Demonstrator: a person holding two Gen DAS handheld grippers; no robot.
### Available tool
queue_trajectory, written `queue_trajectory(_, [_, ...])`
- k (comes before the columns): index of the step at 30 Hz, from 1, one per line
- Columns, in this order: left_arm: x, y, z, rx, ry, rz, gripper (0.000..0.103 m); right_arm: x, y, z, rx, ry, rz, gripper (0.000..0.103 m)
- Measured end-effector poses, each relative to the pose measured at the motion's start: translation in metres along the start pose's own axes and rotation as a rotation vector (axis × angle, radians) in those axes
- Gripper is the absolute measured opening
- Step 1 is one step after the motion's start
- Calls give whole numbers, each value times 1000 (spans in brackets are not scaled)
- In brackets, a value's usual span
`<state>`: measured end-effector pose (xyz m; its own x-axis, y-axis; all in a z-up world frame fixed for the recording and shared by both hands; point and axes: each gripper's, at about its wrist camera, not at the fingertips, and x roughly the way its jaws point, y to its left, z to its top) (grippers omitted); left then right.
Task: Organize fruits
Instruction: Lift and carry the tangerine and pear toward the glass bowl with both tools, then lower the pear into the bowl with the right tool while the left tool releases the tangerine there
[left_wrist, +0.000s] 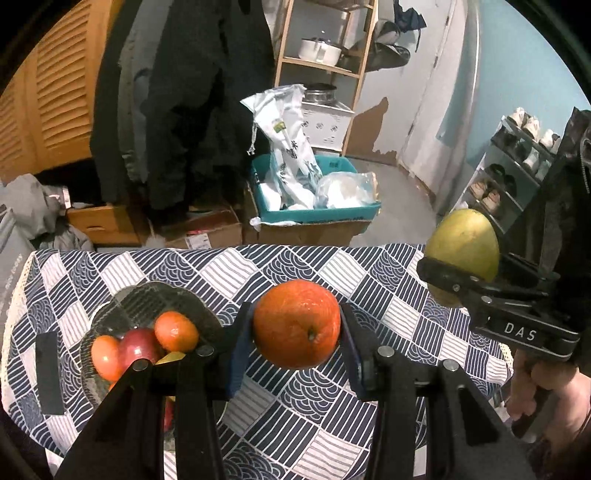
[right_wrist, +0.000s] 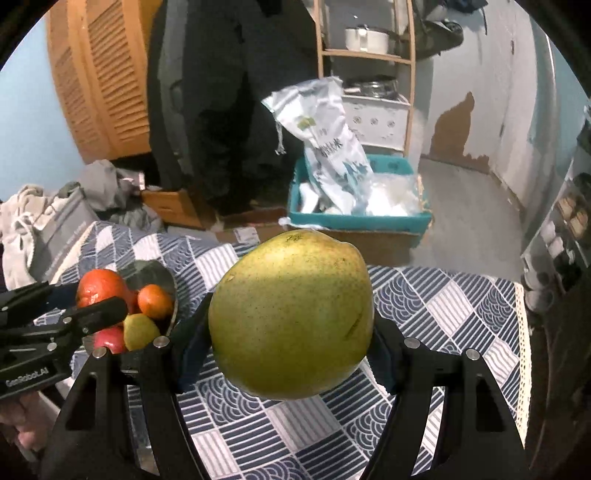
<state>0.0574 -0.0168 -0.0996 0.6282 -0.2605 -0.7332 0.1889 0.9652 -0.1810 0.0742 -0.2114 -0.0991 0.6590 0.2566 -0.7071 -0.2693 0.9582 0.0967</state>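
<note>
fruit count: i'm holding one round orange (left_wrist: 296, 324) pinched in my left gripper (left_wrist: 295, 332) and one big yellow-green pear (right_wrist: 291, 314) clamped in my right gripper (right_wrist: 291, 332), both hanging above the blue-and-white patterned tablecloth (left_wrist: 295, 266). i'm seeing four smaller fruits sitting in the scalloped glass bowl (left_wrist: 122, 306).

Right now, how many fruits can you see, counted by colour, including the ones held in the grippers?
Orange fruit: 3, one in the left gripper, two in the bowl.
Red fruit: 1, in the bowl.
Yellow-green fruit: 2, one in the right gripper, one in the bowl.
Total: 6.
</note>
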Motion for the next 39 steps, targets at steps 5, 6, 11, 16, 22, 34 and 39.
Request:
queue_trajectory(5, [-10, 14, -4, -26, -12, 9, 45, -6, 16, 6, -28, -17, 30, 73])
queue_trajectory(6, [-12, 17, -4, -29, -15, 15, 45, -6, 20, 7, -33, -19, 38, 73])
queue_trajectory(11, [-19, 38, -8, -62, -28, 44, 45, -4, 41, 12, -62, -21, 69, 73])
queue_trajectory(16, [-22, 60, -12, -105, -28, 72, 45, 7, 62, 16, -85, -9, 111, 73])
queue_trajectory(22, [-18, 88, -22, -141, -11, 128, 45, 31, 88, 18, -102, 31, 160, 73])
queue_trajectory(34, [14, 145, -49, -239, 86, 195, 45, 99, 136, 9, -155, 150, 247, 73])
queue_trajectory(39, [26, 160, -58, -267, 115, 210, 45, 120, 151, 3, -183, 191, 258, 73])
